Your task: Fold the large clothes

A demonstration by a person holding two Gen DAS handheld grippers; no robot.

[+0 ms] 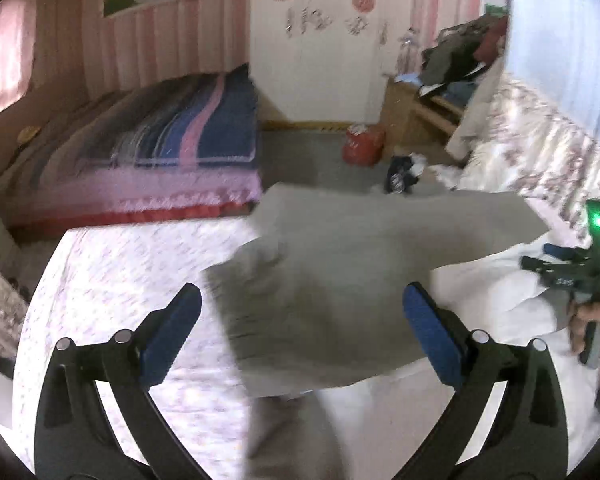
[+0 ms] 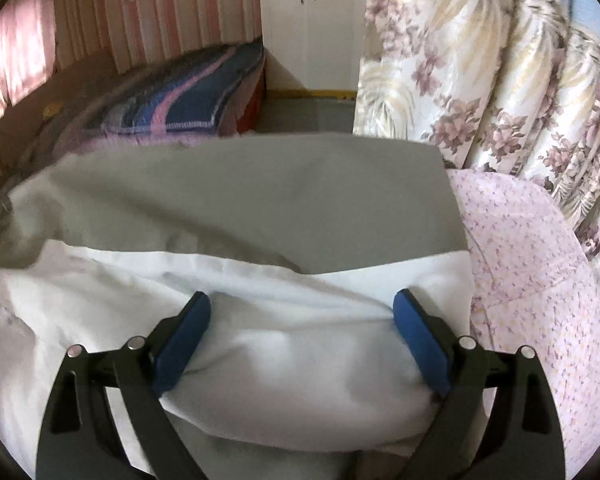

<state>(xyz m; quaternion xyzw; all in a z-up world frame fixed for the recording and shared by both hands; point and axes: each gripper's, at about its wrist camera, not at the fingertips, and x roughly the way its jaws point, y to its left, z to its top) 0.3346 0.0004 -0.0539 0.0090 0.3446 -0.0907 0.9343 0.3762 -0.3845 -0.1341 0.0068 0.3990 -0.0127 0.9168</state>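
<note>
A large grey garment (image 1: pixel 340 280) lies spread over a bed with a pale floral sheet (image 1: pixel 120 280), and white cloth (image 1: pixel 500 300) lies along its near right side. My left gripper (image 1: pixel 302 332) hovers over the garment's near edge, jaws wide apart, and nothing sits between the blue pads. A hand holds my right gripper (image 1: pixel 556 272) at the far right, low over the white cloth. In the right wrist view my right gripper (image 2: pixel 302 344) stands open astride a bulge of the white cloth (image 2: pixel 100 300), with the grey garment (image 2: pixel 260 200) beyond it.
A second bed with a striped blue and pink blanket (image 1: pixel 160 136) stands at the back left. On the grey floor lie a red bag (image 1: pixel 362 144) and a dark bundle (image 1: pixel 400 172). A floral curtain (image 2: pixel 500 80) hangs at the right. Clothes are piled on a wooden stand (image 1: pixel 452 64).
</note>
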